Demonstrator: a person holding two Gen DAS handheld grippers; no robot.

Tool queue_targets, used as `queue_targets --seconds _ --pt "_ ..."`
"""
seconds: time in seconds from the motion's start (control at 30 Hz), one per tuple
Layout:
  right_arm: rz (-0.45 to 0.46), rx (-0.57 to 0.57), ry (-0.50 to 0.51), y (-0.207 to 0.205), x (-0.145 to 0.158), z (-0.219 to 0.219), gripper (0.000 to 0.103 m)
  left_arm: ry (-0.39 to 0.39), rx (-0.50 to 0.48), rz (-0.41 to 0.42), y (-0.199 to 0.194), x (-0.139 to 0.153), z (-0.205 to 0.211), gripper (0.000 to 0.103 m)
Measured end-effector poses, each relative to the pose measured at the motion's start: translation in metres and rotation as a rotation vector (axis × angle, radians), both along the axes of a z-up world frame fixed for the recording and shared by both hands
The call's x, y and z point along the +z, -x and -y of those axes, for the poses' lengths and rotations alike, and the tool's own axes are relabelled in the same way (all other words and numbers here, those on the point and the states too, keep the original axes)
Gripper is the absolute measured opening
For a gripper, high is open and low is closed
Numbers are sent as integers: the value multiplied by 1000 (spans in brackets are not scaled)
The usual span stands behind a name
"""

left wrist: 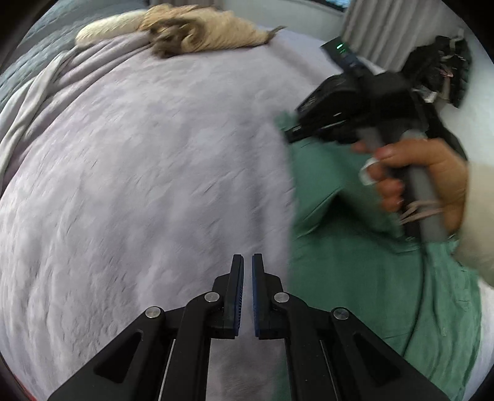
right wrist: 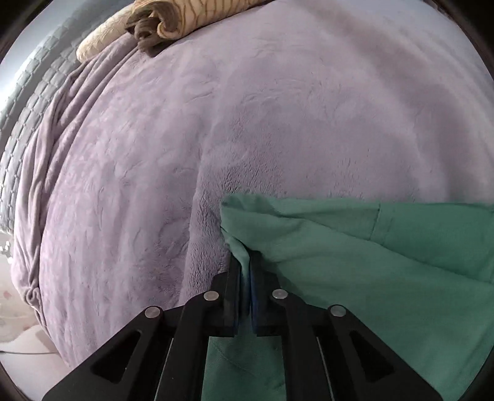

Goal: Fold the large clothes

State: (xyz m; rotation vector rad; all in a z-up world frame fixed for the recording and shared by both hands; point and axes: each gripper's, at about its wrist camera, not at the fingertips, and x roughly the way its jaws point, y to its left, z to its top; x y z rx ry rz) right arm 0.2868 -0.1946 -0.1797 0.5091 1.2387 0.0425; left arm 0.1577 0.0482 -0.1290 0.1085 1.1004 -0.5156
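A green garment (left wrist: 355,277) lies on a lilac fleece blanket (left wrist: 154,169) that covers the bed. In the left wrist view my left gripper (left wrist: 247,262) is shut and empty, over the blanket just left of the garment's edge. The right gripper (left wrist: 296,131), held by a hand, is at the garment's far left corner. In the right wrist view the right gripper (right wrist: 245,262) is shut on a fold of the green garment (right wrist: 370,277) near its left edge, lifting it a little off the blanket (right wrist: 216,123).
A beige and brown rolled blanket (left wrist: 197,34) lies at the head of the bed; it also shows in the right wrist view (right wrist: 163,21). A grey quilted cover (right wrist: 27,101) hangs at the left side. A curtain (left wrist: 383,31) and dark clothes (left wrist: 441,64) are at the right.
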Motion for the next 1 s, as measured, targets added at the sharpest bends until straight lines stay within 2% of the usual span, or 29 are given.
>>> queue_targets --seconds 0.03,0.07,0.1,0.13,0.23,0.3,0.4,0.47,0.5,0.57,0.6,0.63,0.7,0.77,0.9,1.0 --pt "13 -8 -46 6 5 6 12 22 -20 24 -1 10 7 6" --pt "27 -19 -99 14 13 15 26 39 -27 32 -3 16 13 6" --pt "44 -31 -123 21 23 20 46 62 -35 33 -7 21 18 6" --pt "66 -44 -136 30 32 27 50 97 -43 32 -12 28 26 6" --pt "105 -103 -121 68 59 56 50 140 -76 29 -21 38 51 6" --pt "104 -150 -93 93 66 73 50 135 -119 13 -22 32 75 6" --pt "82 -233 -25 145 66 103 48 24 -129 20 -26 1 98 6" --pt "54 -274 23 178 60 123 47 -36 -91 -11 -35 -23 88 6" --pt "26 -309 28 197 51 135 47 -49 -68 -36 -38 -33 78 6" --pt "-30 -379 18 228 30 155 45 -5 -41 -77 -48 -44 58 6" --pt "-37 -414 -9 244 18 164 24 0 -31 -80 -51 -43 50 6" --pt "-23 -460 -53 263 9 175 0 -29 -20 -70 -52 -41 46 6" --pt "1 -526 -117 286 5 189 0 -101 12 -56 -58 -38 37 6" --pt "9 -567 -154 303 10 195 0 -106 40 -94 -61 -34 26 6" --pt "11 -504 -147 312 28 181 6 -175 19 -17 -47 -15 22 6" --pt "74 -432 -175 298 42 163 7 -166 30 7 -27 -2 26 6"
